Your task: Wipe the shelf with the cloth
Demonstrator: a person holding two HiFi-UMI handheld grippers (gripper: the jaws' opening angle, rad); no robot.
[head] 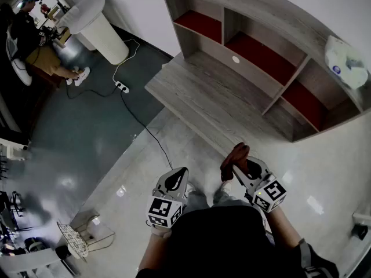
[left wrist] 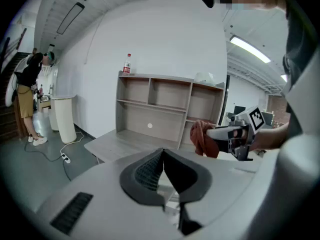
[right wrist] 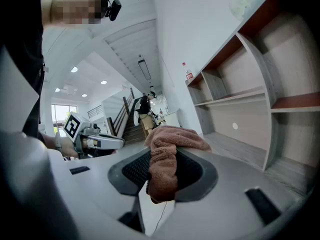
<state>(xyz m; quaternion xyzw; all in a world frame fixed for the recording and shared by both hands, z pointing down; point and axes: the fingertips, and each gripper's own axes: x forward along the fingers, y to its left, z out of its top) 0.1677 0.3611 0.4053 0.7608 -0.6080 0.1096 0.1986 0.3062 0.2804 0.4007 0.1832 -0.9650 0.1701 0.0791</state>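
Note:
A reddish-brown cloth is bunched in my right gripper, whose jaws are shut on it; in the right gripper view the cloth drapes over and down between the pads. My left gripper is held beside it, a little lower left, jaws shut with nothing in them. Both hover over the pale floor, short of the grey wooden shelf unit, which has several open compartments with dark red floors and a low platform in front. The left gripper view shows the shelf unit ahead and the cloth.
A white crumpled bag lies on the shelf top, and a bottle stands at its other end. A white cylindrical bin, a power strip with cable, a seated person and a wire basket are to the left.

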